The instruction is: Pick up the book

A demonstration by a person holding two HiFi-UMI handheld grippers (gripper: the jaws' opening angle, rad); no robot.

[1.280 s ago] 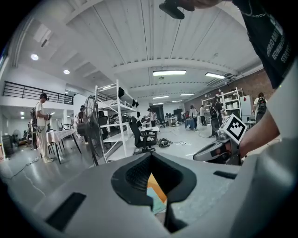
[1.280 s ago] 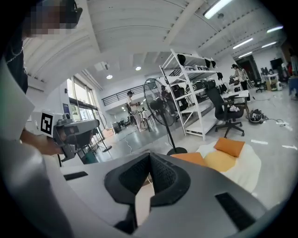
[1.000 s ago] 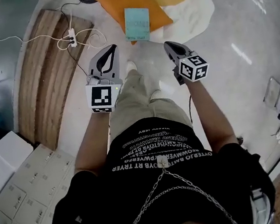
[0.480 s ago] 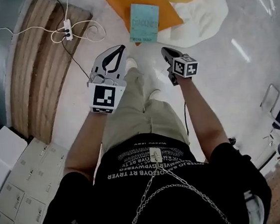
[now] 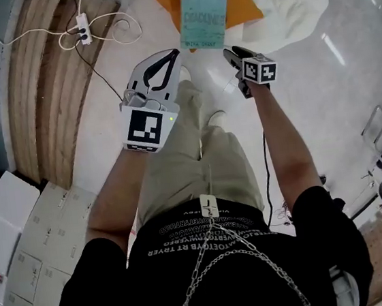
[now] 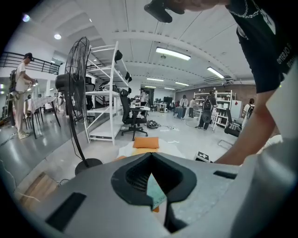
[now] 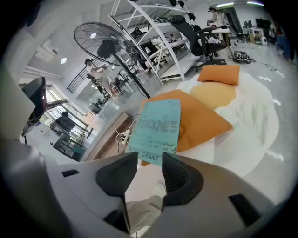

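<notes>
A teal book (image 5: 203, 17) lies flat on an orange cushion (image 5: 240, 9) on the floor, in front of the person's feet. My left gripper (image 5: 168, 57) is shut and empty, short of the book's near left corner. In the left gripper view a sliver of the book (image 6: 156, 195) shows behind the closed jaws of the left gripper (image 6: 150, 158). My right gripper (image 5: 229, 55) hangs just off the book's near right corner. Its jaws are opening with nothing between them. In the right gripper view the book (image 7: 158, 124) lies just beyond the right gripper (image 7: 150, 160).
A white rug (image 5: 291, 7) carries more orange cushions (image 7: 219, 74). A power strip (image 5: 82, 20) with loose cables lies by a wooden platform (image 5: 41, 97) at the left. Grey lockers (image 5: 31, 256) stand near left. A standing fan (image 6: 74, 83) and a shelf rack (image 6: 104, 97) are beyond; people stand far off.
Both grippers have come down toward the book, which now shows larger and nearer. The right gripper's jaws have parted; the left stayed shut.
</notes>
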